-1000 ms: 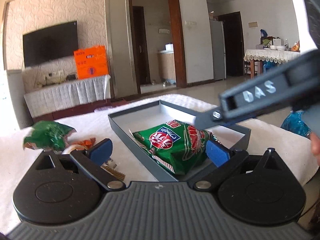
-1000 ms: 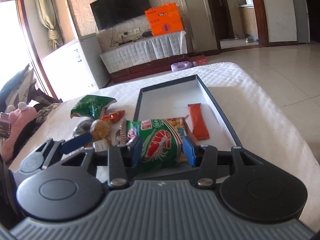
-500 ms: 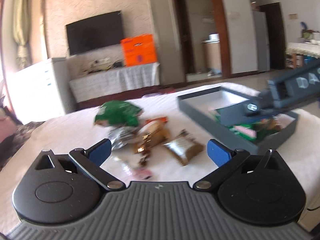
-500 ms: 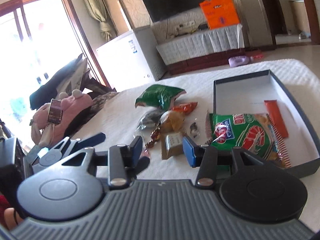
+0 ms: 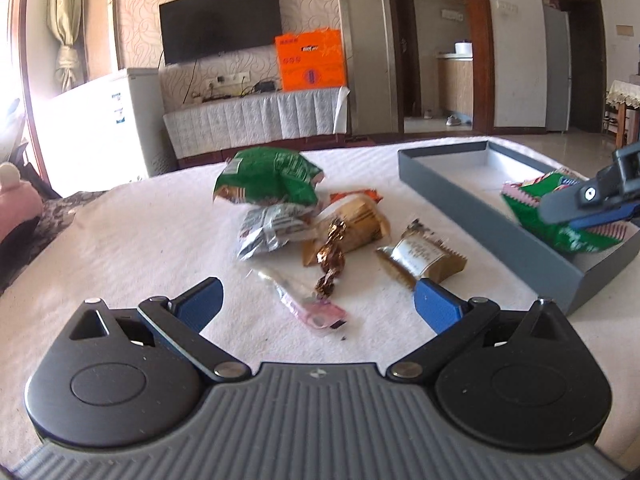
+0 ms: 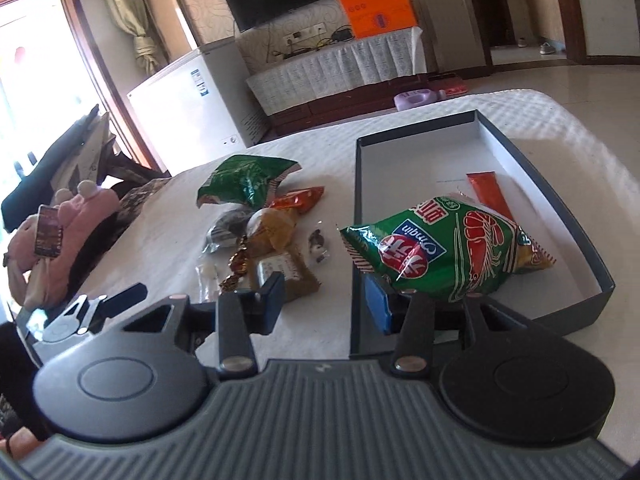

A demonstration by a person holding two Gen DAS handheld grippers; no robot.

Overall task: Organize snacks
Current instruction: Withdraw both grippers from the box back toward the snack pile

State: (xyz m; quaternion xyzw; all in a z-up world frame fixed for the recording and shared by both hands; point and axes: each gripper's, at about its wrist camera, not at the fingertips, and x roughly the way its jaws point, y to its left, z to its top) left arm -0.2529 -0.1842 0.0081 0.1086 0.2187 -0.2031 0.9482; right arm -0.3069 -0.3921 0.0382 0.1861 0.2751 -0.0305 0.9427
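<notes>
Below the spread left gripper (image 5: 316,304), at 12 o'clock, a candy (image 5: 331,258) is best straddled squarely; the empty right gripper (image 6: 326,298) is parted beside the box (image 6: 592,256).

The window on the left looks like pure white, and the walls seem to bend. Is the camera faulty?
Left wrist view: the fisheye lens bows the door frames, and the window is overexposed. Right wrist view: daylight blows out the window too, but the shrimp snack bag stays sharp.

Patterned wall with dark television (image 5: 219,21), skirted console (image 5: 256,122), white freezer (image 5: 100,120), glossy tile floor (image 6: 580,80).
</notes>
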